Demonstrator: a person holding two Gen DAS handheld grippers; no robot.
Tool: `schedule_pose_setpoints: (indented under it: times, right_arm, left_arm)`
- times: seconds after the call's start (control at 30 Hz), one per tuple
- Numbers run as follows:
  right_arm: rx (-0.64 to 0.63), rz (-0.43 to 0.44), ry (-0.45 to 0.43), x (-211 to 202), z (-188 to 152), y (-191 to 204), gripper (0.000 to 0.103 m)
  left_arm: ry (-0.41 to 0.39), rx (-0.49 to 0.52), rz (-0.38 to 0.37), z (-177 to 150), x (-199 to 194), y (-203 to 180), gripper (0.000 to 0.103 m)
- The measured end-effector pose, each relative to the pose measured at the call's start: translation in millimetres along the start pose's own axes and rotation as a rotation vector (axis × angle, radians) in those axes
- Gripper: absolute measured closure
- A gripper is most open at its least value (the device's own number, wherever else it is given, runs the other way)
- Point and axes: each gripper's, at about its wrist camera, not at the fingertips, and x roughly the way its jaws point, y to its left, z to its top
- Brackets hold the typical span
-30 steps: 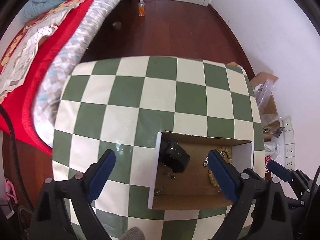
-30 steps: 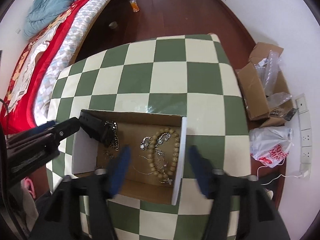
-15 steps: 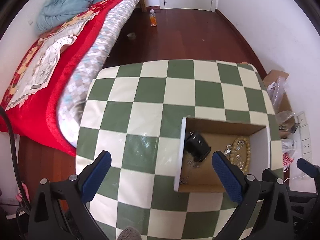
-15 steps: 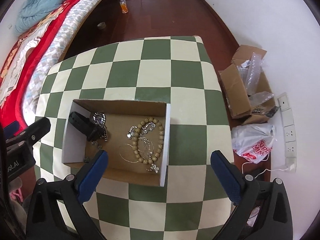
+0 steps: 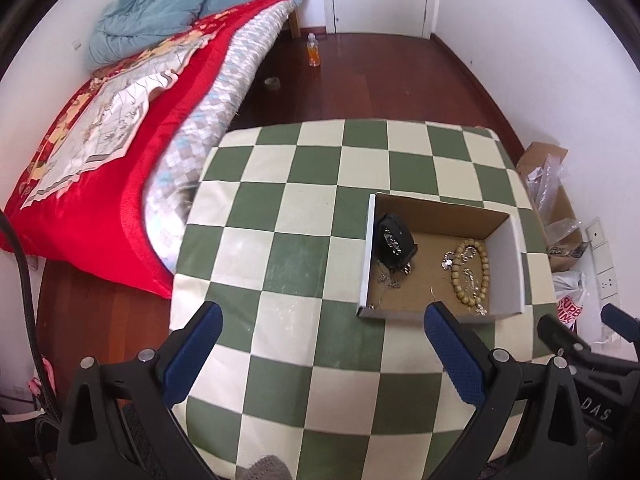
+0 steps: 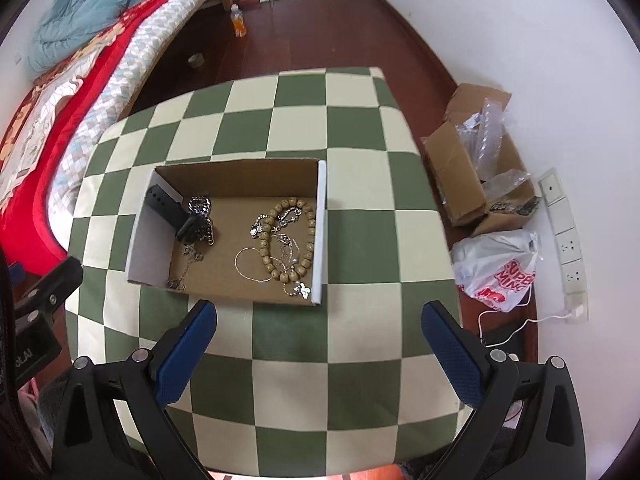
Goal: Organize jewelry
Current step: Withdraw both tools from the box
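Note:
An open cardboard box (image 6: 240, 176) (image 5: 440, 206) sits on the green-and-cream checkered table (image 6: 300, 128) (image 5: 288, 240). Inside lie a black watch (image 6: 172, 212) (image 5: 394, 240) with a silver chain, a wooden bead bracelet (image 6: 304, 240) (image 5: 482, 268), thin silver chains and a gold hoop (image 6: 248, 266). My left gripper (image 5: 320, 316) hovers open over the table, left of and nearer than the box. My right gripper (image 6: 320, 314) hovers open just nearer than the box's front wall. Nothing is between either pair of blue-padded fingers (image 6: 188, 344).
A bed with a red cover (image 5: 100, 184) borders the table's left side. On the dark wood floor stand an orange bottle (image 5: 314, 50) and, at right by the wall, an open carton with plastic wrap (image 6: 480, 168) and a white shopping bag (image 6: 500, 272). Wall sockets (image 6: 564, 232) sit low at right.
Both grippers have pulled back and up from the box, which now looks smaller and farther. The right gripper's jaws have spread wider; the jewelry stays in the box.

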Motion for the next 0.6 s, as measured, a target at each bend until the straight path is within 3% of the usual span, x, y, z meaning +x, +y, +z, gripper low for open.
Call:
schedule_pose_setpoints:
  times: [0.6]
  right_arm:
    - [-0.027, -0.026, -0.282, -159.3, -55.8, -8.3, 0.000]
  left_arm:
    - [-0.174, -0.003, -0.069, -34.4, -138.2, 12.8, 0.000]
